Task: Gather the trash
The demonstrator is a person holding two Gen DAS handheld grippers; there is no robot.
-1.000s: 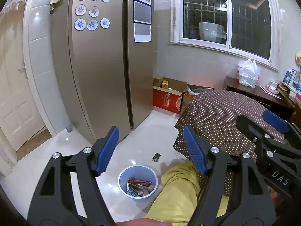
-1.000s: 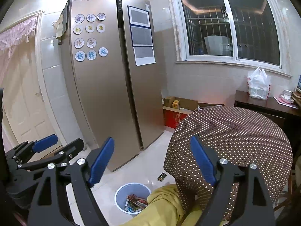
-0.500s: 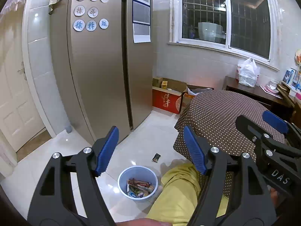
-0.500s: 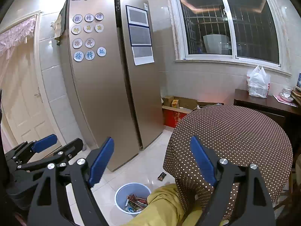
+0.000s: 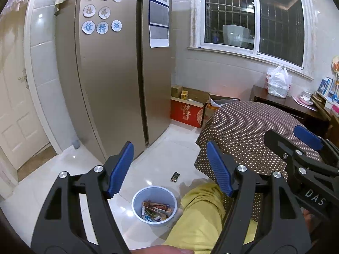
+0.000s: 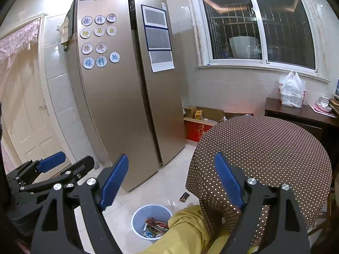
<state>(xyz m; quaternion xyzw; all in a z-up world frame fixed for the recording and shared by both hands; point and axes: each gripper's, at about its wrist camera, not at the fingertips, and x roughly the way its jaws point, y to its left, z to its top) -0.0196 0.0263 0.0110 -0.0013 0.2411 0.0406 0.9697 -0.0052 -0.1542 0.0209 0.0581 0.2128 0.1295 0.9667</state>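
Observation:
A pale blue bin stands on the white floor, holding several colourful wrappers; it also shows in the right wrist view. A small dark wrapper lies on the floor beyond the bin, near the table's edge, and shows in the right wrist view. My left gripper is open and empty, held high above the bin. My right gripper is open and empty, to the right of the left one.
A round table with a brown dotted cloth stands at the right. A yellow-trousered knee is beside the bin. A tall fridge, red and cardboard boxes, a dark sideboard with a white bag and a door surround the floor.
Both views have shifted slightly; the grippers stay open and empty, and nothing on the floor has moved.

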